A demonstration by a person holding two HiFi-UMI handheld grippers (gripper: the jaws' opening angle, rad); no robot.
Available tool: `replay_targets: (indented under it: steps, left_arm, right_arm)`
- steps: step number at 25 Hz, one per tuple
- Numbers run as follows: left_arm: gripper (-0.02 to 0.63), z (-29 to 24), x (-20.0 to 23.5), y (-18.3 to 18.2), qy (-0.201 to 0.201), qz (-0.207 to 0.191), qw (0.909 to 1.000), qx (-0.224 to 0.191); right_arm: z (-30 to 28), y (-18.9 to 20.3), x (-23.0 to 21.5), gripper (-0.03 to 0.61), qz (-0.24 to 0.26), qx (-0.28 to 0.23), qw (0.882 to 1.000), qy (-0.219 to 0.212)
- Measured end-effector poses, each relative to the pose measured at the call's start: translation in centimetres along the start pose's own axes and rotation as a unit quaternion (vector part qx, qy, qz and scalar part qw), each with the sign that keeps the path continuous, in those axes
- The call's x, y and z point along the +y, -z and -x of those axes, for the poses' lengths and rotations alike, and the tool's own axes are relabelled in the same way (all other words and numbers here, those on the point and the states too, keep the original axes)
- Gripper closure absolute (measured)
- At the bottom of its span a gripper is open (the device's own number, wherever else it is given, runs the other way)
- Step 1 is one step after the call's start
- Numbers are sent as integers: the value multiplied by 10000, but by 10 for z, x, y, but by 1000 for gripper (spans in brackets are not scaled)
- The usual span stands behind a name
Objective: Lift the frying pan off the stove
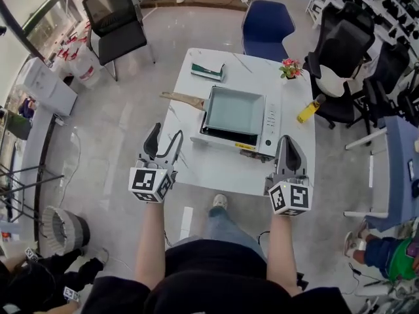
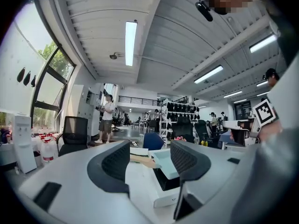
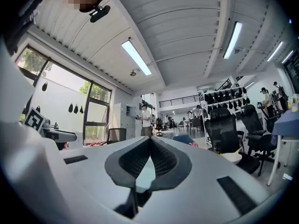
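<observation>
Head view first: the frying pan (image 1: 234, 110) is a squarish pale-green thing sitting on the white stove (image 1: 272, 126) in the middle of the white table (image 1: 196, 169), with its brown handle (image 1: 180, 99) poking out to the left. Both arms reach in from the bottom. The left tongs (image 1: 163, 139) are over the near-left corner of the table, well short of the handle, and the right tongs (image 1: 289, 148) are at the near-right corner, just beside the stove's front corner. Neither one touches the pan. Left gripper view: the left tongs (image 2: 149, 148) are spread wide with nothing gripped, and through the gap you can see the frying pan (image 2: 164, 161) on the stove (image 2: 163, 199) further off. Right gripper view: the right tongs (image 3: 149, 143) are pressed together at the tips and pinch nothing.
</observation>
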State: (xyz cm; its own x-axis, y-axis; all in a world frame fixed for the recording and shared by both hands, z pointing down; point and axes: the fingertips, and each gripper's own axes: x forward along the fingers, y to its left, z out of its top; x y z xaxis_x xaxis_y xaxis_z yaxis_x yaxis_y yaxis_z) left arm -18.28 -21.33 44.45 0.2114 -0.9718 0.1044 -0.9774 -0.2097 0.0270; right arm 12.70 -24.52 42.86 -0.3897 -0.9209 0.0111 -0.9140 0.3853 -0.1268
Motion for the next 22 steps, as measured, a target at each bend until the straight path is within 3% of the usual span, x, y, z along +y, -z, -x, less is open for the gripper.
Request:
replay_targets:
  steps: [7,18,22]
  left_arm:
    - [344,-60,11,-9,-60,-77,10000,14]
    - [344,-90,26,-16,-57,-84,9999,127]
    - [344,-97,29,-25,64,-372,9990,247]
  right_arm:
    - [-77,-5,-19,577,-124,-73,9994,-300]
    - [-106,-19,-22,577,-163,-201,9993,-283]
    - [-111,-19,-19,577,-192,-173,9994,-231]
